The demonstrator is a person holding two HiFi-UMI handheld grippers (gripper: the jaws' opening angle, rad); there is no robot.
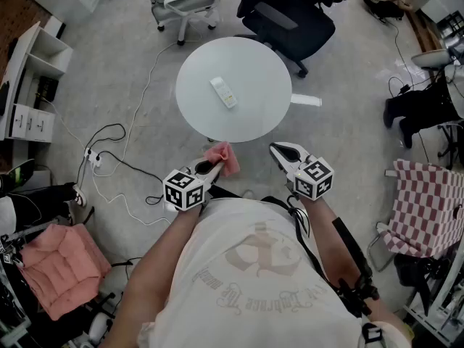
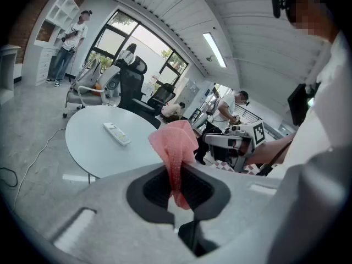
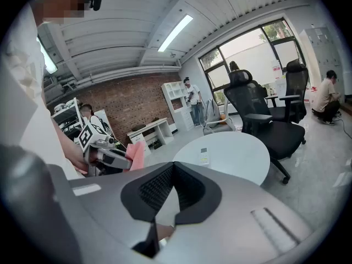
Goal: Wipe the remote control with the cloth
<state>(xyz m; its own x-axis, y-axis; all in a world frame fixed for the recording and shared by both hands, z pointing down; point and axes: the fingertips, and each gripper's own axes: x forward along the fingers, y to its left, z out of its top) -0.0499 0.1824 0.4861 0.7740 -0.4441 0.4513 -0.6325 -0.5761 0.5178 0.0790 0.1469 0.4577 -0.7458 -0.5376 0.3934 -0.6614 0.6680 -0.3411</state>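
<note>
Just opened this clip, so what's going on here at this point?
A person stands a little back from a round white table, with a tool in each hand. The left tool is shut on a pink cloth, which sticks out bunched past its jaws. The right tool is shut with nothing in it. The remote control lies on the table and neither tool touches it, so the wiping is not yet under way.

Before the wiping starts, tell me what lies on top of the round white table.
Only the remote control lies on the table, near its middle. The cloth is not there: the left gripper holds it short of the near edge. Whatever is under the remote is covered.
</note>
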